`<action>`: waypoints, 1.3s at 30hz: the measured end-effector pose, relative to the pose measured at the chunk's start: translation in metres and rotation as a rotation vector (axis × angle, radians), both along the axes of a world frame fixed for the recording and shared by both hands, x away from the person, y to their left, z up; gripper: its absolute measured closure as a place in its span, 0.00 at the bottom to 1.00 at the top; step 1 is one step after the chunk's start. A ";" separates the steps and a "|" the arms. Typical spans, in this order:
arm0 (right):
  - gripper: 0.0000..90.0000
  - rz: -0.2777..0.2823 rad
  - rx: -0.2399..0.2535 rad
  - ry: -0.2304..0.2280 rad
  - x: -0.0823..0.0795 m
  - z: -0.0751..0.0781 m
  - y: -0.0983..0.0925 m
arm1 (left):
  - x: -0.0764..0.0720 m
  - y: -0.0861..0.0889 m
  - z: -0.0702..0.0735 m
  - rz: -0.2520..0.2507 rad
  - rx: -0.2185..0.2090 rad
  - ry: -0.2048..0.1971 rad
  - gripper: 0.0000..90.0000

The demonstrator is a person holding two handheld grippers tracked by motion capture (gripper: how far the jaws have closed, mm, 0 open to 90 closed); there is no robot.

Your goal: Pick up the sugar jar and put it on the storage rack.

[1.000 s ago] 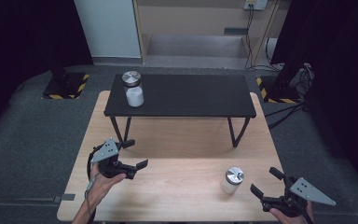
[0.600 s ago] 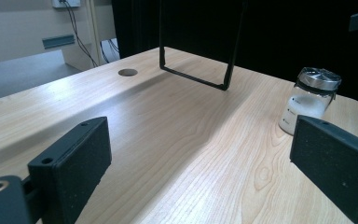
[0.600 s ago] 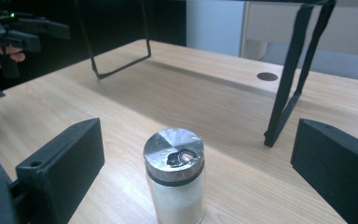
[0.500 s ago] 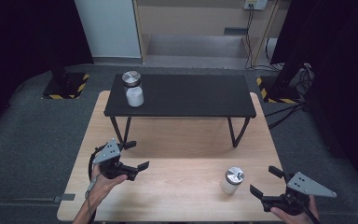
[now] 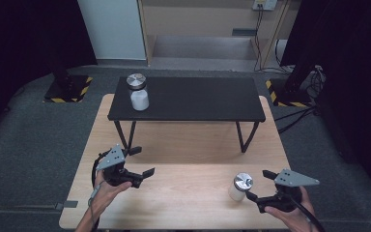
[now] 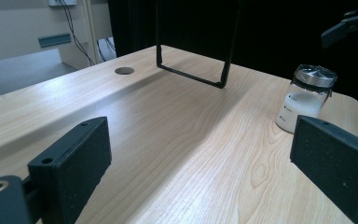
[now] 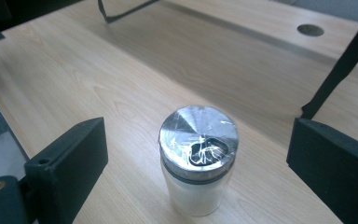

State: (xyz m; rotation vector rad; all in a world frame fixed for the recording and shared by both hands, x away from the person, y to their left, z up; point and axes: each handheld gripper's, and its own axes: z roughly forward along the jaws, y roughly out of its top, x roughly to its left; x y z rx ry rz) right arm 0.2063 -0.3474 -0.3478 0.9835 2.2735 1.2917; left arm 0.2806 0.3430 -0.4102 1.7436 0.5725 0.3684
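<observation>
A glass jar (image 5: 239, 187) of white powder with a shiny metal lid stands near the front right of the wooden table (image 5: 188, 145). My right gripper (image 5: 257, 184) is just to its right, its jaws wide apart, and they have just been closing a little. In the right gripper view the jar (image 7: 198, 161) stands between and slightly ahead of the pads (image 7: 81, 149), untouched. My left gripper (image 5: 144, 161) hovers open and empty at the front left. In the left gripper view the jar (image 6: 304, 100) stands far off to the right. A second, similar jar (image 5: 138, 92) sits on the black side table (image 5: 198, 99).
The black side table stands on the back half of the wooden table on thin legs (image 5: 241, 137). A round cable hole (image 7: 310, 30) is in the wooden top. Yellow-and-black striped stand bases (image 5: 67, 89) rest on the grey floor at both sides.
My right gripper has risen and moved left toward the jar. The left gripper and both jars have stayed where they were.
</observation>
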 end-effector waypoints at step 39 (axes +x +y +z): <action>0.38 0.081 -0.069 -0.020 0.033 -0.034 0.015 | 0.003 -0.004 -0.002 -0.025 0.030 0.016 0.04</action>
